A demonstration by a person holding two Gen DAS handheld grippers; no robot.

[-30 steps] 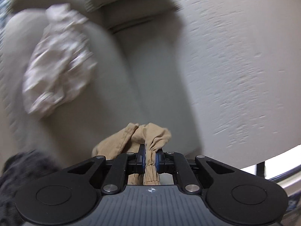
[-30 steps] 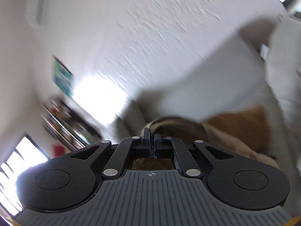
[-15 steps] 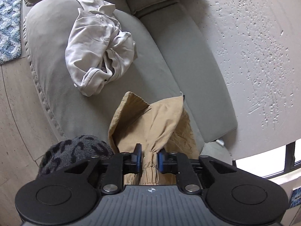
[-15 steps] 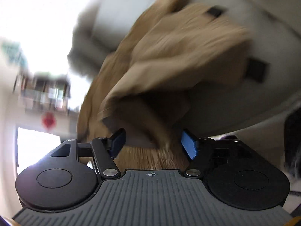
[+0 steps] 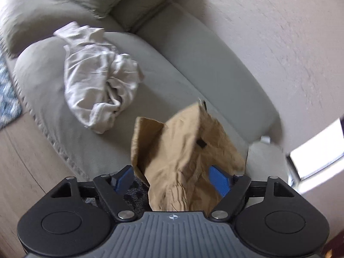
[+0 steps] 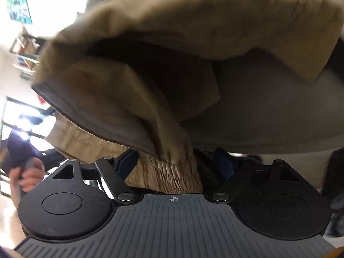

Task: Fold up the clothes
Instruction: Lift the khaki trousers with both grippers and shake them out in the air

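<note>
Left wrist view: your left gripper (image 5: 172,177) has just spread apart, releasing the tan shorts (image 5: 185,157) at 6 o'clock; your right gripper (image 6: 178,161) gapes too, so re-grasp before folding.

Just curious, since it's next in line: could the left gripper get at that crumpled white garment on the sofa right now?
Probably yes: the white garment lies uncovered on the sofa, though the tan shorts sit between the left gripper's open fingers.
</note>
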